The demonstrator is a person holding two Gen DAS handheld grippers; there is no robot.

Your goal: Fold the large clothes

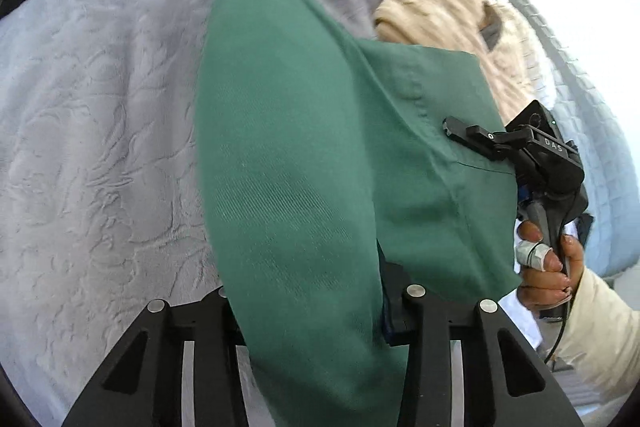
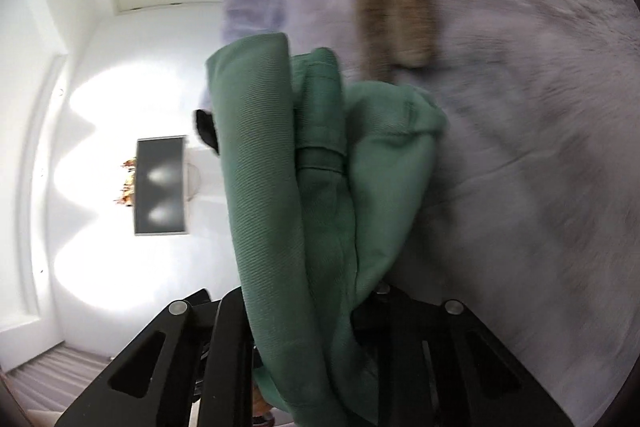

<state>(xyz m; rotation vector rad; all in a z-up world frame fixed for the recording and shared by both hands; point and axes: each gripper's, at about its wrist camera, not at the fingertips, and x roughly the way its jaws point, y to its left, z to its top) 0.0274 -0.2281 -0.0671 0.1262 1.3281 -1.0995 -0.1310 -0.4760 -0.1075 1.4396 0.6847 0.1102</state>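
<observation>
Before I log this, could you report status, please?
Both grippers, left and right, shut on green twill garment. Beige knit garment lies beyond on pale bedspread.

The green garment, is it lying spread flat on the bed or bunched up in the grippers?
Bunched up. The green garment hangs in thick folds between the right gripper fingers, and the left gripper grips another bundle.

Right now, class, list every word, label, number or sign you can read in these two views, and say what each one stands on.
"DAS": white letters on the black body of the right claw, seen from the left wrist view.
A small round mark on that claw's arm is too small to read.
Nothing legible on the green garment, the beige knit or the dark wall screen.
</observation>
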